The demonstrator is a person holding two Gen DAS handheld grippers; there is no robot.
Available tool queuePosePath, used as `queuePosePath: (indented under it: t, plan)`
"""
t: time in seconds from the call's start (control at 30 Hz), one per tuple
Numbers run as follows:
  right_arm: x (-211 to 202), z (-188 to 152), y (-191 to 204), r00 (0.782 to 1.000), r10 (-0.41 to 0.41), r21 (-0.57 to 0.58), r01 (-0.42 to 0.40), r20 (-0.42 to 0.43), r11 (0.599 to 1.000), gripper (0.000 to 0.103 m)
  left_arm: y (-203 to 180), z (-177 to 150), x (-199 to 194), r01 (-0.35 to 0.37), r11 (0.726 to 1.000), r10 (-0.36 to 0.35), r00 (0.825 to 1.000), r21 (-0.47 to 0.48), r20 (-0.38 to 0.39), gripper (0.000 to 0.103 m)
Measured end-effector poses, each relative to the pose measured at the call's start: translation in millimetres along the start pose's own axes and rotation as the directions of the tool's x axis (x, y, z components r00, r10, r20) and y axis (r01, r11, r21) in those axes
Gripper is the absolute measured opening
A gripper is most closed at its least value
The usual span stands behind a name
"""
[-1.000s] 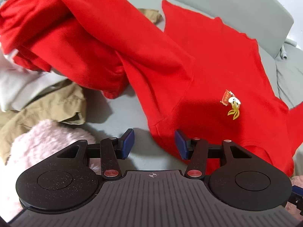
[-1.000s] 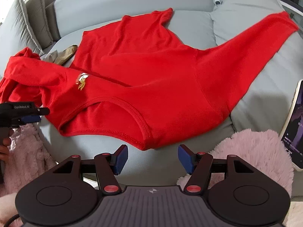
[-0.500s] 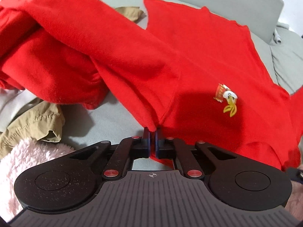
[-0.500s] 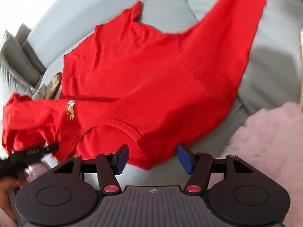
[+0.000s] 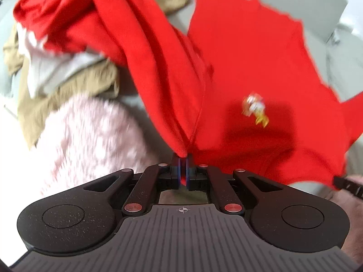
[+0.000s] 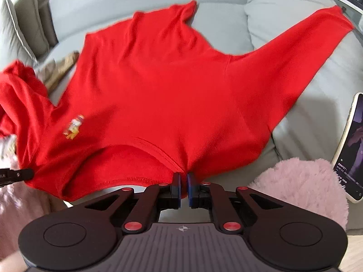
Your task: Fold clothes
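- A bright red long-sleeved cotton top (image 6: 158, 95) lies spread front-up across a pale grey fabric sofa (image 6: 226, 20), neckline nearest the cameras, one sleeve stretched off to the right.
- The left gripper (image 5: 183, 158) is pinched tight on the top's left shoulder seam; cloth rises in a taut ridge from between its blue pads.
- The right gripper (image 6: 184, 176) is closing on the collar's right end, at the shoulder; its jaws are nearly together with red fabric pinched between them.
- A small embroidered chest badge (image 6: 73, 128) sits between the two grip points.
- The far-side sleeve is bunched over a heap of tan and white clothes (image 5: 63, 72); fluffy pink fabric (image 6: 299, 185) lies near the sofa's front edge, and a phone (image 6: 354, 145) leans at the right.
- Step in hand, as I judge it: securing both shoulders before lifting.
- To do it well: let the right pinch finish, raise both hands evenly, keep the neckline taut, and shake the bunched sleeve free so nothing from the heap drags along.
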State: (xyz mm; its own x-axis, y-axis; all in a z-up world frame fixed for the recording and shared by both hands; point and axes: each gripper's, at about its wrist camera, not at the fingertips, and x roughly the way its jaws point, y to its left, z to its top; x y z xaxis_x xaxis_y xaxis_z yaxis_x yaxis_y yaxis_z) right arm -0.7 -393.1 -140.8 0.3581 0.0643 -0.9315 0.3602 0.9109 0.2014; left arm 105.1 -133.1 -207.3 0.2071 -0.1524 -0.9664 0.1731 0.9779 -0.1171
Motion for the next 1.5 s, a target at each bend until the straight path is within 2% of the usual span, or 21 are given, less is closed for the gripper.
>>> queuePosePath:
  t: [0.1, 0.13, 0.2, 0.23, 0.3, 0.33, 0.4, 0.47, 0.53, 0.63, 0.73, 0.8, 0.87, 0.93, 1.03, 1.13, 1.2, 1.27, 1.37, 1.43, 1.5]
  plan:
    - [9.5, 0.2, 2.5, 0.999, -0.003, -0.03, 0.002, -0.044, 1.0, 0.022, -4.2, -0.1, -2.9, -0.011, 1.0, 0.011, 1.0, 0.014, -0.023, 0.006]
    - [4.4, -0.5, 2.2, 0.999, -0.001, -0.033, 0.0, -0.039, 0.999, 0.03, -5.1, 0.4, -5.4, -0.012, 1.0, 0.013, 1.0, 0.016, -0.028, 0.008]
    - [-9.5, -1.9, -0.2, 1.0, 0.005, -0.039, -0.005, -0.013, 0.999, 0.041, -5.4, -1.2, -13.8, -0.023, 1.0, 0.024, 1.0, 0.016, -0.018, 0.019]
    - [-17.2, -2.6, -1.9, 1.0, 0.007, -0.046, -0.007, 0.003, 0.999, 0.042, -6.1, -3.8, -21.2, -0.034, 0.999, 0.034, 0.999, 0.024, -0.005, 0.019]
    - [-31.0, -4.6, -4.8, 0.999, 0.004, -0.055, -0.002, 0.032, 0.998, 0.044, -7.4, -10.9, -36.4, -0.056, 0.997, 0.054, 0.998, 0.046, 0.035, 0.034]
    - [-37.1, -5.9, -6.3, 0.999, 0.007, -0.061, -0.004, 0.047, 0.998, 0.045, -7.8, -14.4, -43.1, -0.061, 0.996, 0.057, 0.997, 0.062, 0.061, 0.037]
    - [-44.0, -6.7, -7.9, 0.997, 0.012, -0.075, -0.006, 0.071, 0.997, 0.045, -9.0, -19.2, -55.4, -0.055, 0.994, 0.044, 0.992, 0.09, 0.116, 0.038]
    - [-48.0, -4.0, -4.4, 0.992, -0.008, -0.118, 0.022, 0.124, 0.993, 0.039, -14.3, -16.3, -60.1, -0.02, 0.992, 0.001, 0.987, 0.123, 0.158, 0.039]
    - [-42.7, 1.6, 0.6, 0.99, -0.024, -0.145, 0.045, 0.14, 0.988, 0.016, -23.8, -11.0, -58.5, 0.007, 0.987, -0.038, 0.982, 0.162, 0.186, 0.039]
    - [-29.4, 11.6, 9.4, 0.987, -0.018, -0.171, 0.046, 0.162, 0.984, 0.014, -48.1, -0.8, -44.0, 0.053, 0.964, -0.11, 0.971, 0.262, 0.211, 0.036]
    - [-5.9, 17.1, 20.6, 0.988, 0.004, -0.195, 0.027, 0.157, 0.98, 0.014, -73.0, 1.5, -18.6, 0.056, 0.935, -0.142, 0.964, 0.35, 0.224, 0.027]
    - [5.0, 13.6, 24.2, 0.991, -0.021, -0.205, 0.048, 0.131, 0.978, 0.015, -80.8, 1.1, 3.4, 0.038, 0.919, -0.131, 0.968, 0.392, 0.212, 0.02]
    - [17.4, 6.0, 24.7, 0.994, -0.063, -0.217, 0.08, 0.085, 0.973, 0.014, -82.0, 0.0, 25.2, -0.013, 0.911, -0.05, 0.989, 0.412, 0.142, 0.014]
    - [20.2, -1.7, 21.7, 0.994, -0.093, -0.22, 0.102, 0.05, 0.97, 0.012, -77.3, 2.4, 27.8, -0.022, 0.925, -0.011, 0.996, 0.38, 0.084, 0.014]
    - [10.7, -2.4, 12.5, 0.996, -0.092, -0.192, 0.087, -0.014, 0.978, 0.016, -65.5, 13.0, 18.2, 0.02, 0.945, -0.026, 1.0, 0.327, 0.014, 0.015]
    - [-4.7, 14.5, 8.8, 0.999, -0.049, -0.171, 0.051, 0.016, 0.984, 0.017, -57.0, 30.6, 7.0, 0.044, 0.953, -0.06, 0.997, 0.301, 0.045, 0.02]
    - [-12.7, 32.5, 11.2, 0.997, -0.032, -0.177, 0.043, 0.063, 0.983, 0.018, -55.0, 49.9, 0.2, 0.045, 0.955, -0.075, 0.993, 0.292, 0.09, 0.036]
    - [-20.7, 50.6, 13.6, 0.994, -0.015, -0.183, 0.036, 0.11, 0.982, 0.022, -53.4, 76.3, -6.5, 0.05, 0.96, -0.095, 0.984, 0.276, 0.15, 0.044]
    - [-19.1, 99.3, 19.1, 0.977, -0.006, -0.207, 0.052, 0.215, 0.977, 0.033, -50.2, 118.0, -5.9, 0.064, 0.966, -0.124, 0.965, 0.25, 0.232, 0.056]
    - [-17.6, 132.4, 22.7, 0.959, 0.001, -0.223, 0.066, 0.285, 0.973, 0.039, -48.7, 150.7, -2.2, 0.074, 0.97, -0.141, 0.948, 0.232, 0.285, 0.059]
    - [-4.0, 169.2, 23.9, 0.946, 0.003, -0.216, 0.072, 0.325, 0.974, 0.04, -49.7, 191.4, 10.0, 0.073, 0.974, -0.141, 0.936, 0.215, 0.322, 0.062]
